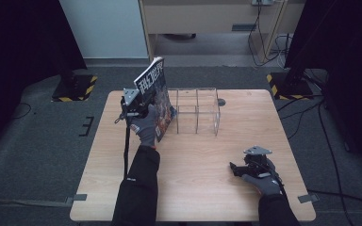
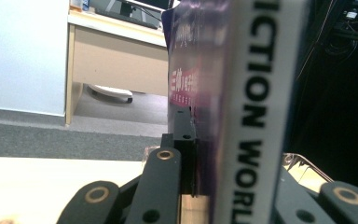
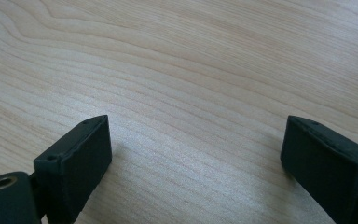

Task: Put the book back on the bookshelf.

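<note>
Gripping a magazine [image 1: 154,96] upright in my left gripper [image 1: 133,107], jaws clamped on its spine, I have it tilted just left of the clear divider rack [image 1: 197,110]. Near the table's [image 1: 188,188] front right edge, well apart from the rack, my right gripper [image 3: 193,154] rests with jaws spread over bare wood.

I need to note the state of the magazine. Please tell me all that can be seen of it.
The magazine is thick and glossy, with a dark, colourful cover and a white spine printed in black letters. It stands upright, slightly tilted, at the table's far left, just left of the clear acrylic rack. The left tongs are shut on it near its spine.
</note>
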Available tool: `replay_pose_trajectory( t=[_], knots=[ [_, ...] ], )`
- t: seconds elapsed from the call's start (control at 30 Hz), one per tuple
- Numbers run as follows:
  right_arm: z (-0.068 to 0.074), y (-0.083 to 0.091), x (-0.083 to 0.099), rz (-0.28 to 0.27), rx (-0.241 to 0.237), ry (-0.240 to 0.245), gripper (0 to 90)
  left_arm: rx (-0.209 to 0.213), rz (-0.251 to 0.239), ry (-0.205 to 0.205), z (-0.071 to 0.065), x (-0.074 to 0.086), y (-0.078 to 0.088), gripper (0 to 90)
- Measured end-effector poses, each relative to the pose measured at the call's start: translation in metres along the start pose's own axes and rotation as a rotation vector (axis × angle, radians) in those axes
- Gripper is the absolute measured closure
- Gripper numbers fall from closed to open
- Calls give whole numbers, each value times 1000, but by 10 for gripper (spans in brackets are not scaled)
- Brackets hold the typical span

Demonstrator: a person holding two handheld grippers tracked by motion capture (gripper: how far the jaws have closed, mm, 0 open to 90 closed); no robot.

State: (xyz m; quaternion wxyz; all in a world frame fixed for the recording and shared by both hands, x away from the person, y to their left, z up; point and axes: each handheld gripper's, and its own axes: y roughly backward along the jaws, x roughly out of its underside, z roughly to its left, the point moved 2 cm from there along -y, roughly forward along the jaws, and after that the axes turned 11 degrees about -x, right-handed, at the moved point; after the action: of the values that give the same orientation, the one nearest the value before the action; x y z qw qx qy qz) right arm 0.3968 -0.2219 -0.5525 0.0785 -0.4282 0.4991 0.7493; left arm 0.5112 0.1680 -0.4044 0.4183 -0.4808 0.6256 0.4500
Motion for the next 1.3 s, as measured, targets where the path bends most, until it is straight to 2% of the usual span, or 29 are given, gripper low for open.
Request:
replay_pose_trajectory(
  t=[0.13, 0.43, 0.5, 0.7, 0.8, 0.9, 1.3],
  knots=[
    [0, 0, 0, 0, 0, -2, 88, -2, -3, 17, 1, 4, 0, 817],
    [0, 0, 0, 0, 1, -1, 88, 0, 5, 24, 3, 17, 0, 815],
    [0, 0, 0, 0, 2, -1, 88, 0, 4, 41, 4, 22, 0, 814],
    [1, 0, 0, 1, 2, -4, 87, 9, 6, 41, 5, 27, 1, 813],
    [1, 0, 0, 1, 3, -7, 87, 11, 9, 42, 6, 28, 2, 810],
    [1, 0, 0, -1, 5, -5, 87, 20, 10, 59, 10, 30, 6, 803],
    [1, 0, 0, 2, 2, -3, 81, 22, 5, 66, 17, 40, 16, 798]
  ],
)
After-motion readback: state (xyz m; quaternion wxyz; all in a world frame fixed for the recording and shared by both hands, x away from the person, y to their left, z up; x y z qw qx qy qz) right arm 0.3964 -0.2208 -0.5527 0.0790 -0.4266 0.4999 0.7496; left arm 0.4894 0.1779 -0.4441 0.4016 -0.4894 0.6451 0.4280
